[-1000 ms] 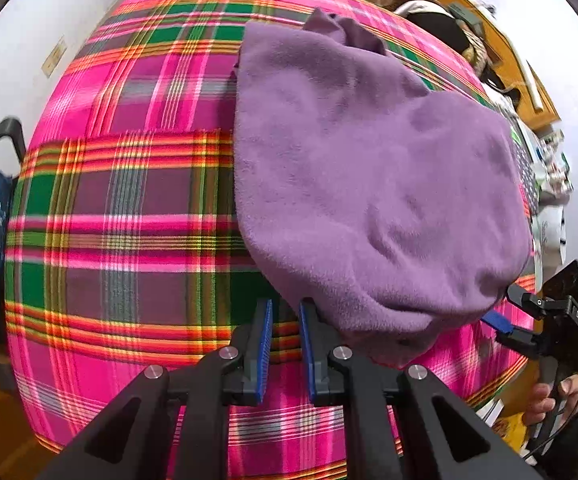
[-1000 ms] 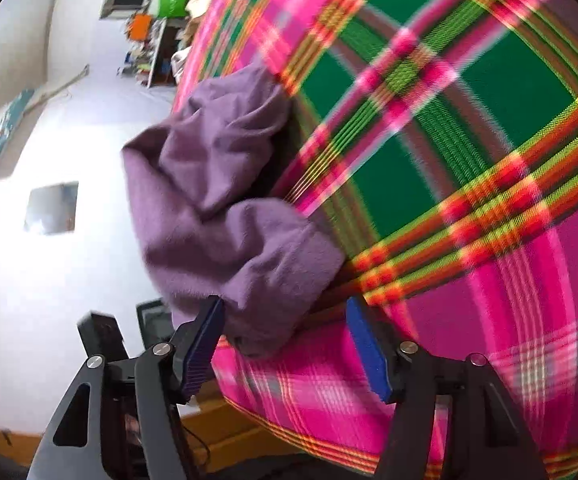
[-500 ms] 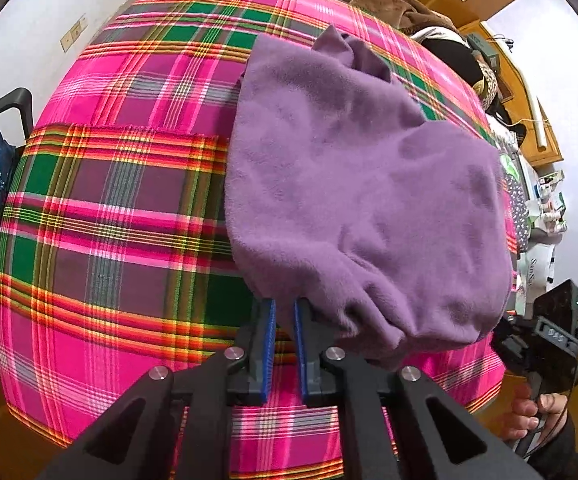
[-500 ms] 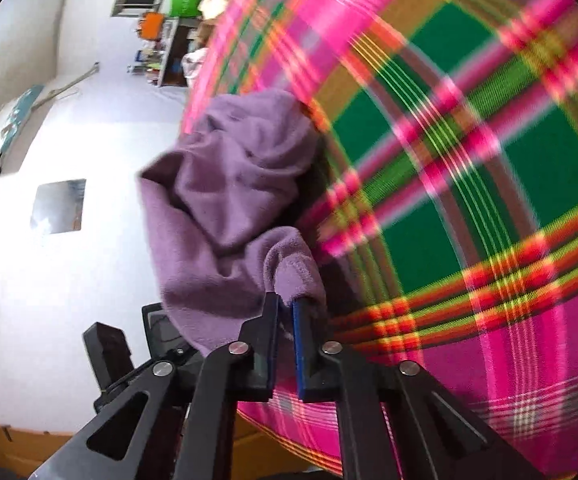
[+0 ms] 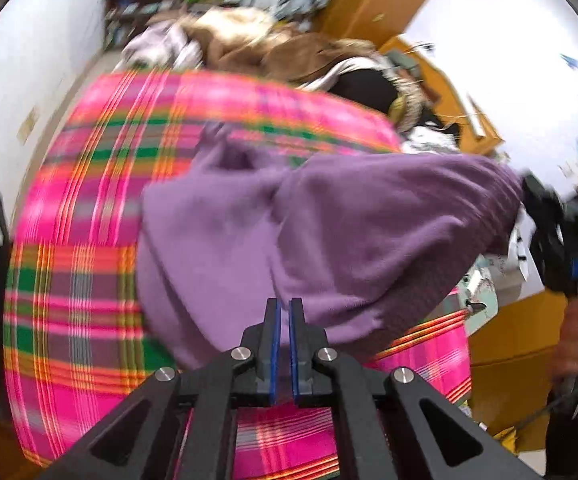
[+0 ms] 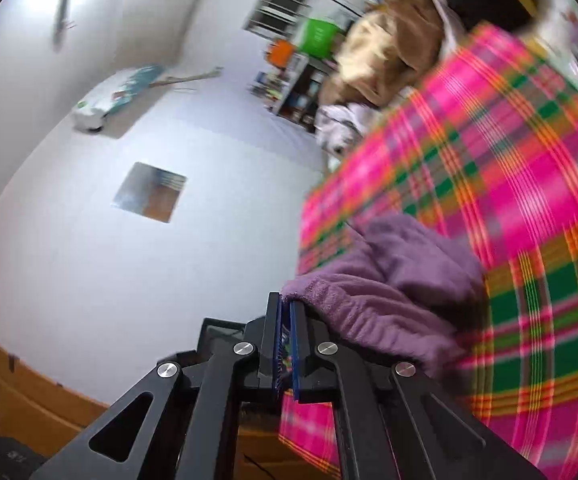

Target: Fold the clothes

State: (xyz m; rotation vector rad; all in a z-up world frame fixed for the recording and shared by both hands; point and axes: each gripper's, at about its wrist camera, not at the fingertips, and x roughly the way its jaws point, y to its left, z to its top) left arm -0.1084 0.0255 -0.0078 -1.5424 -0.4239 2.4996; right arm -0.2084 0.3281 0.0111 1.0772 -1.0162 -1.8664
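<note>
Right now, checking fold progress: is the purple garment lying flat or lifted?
Lifted: the purple garment is raised at its near edge, pinched by the left gripper and right gripper above the plaid cloth.

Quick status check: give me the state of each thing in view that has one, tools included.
Purple garment: near edge lifted off the cloth, far part resting on it, bunched.
Left tool: shut on the purple garment's near hem.
Right tool: shut on a corner of the purple garment.
Plaid cloth: spread flat under the garment.
Clothes pile: heaped, unfolded, beyond the cloth.

Purple fleece garment bunched, near edge lifted (far part on plaid).
</note>
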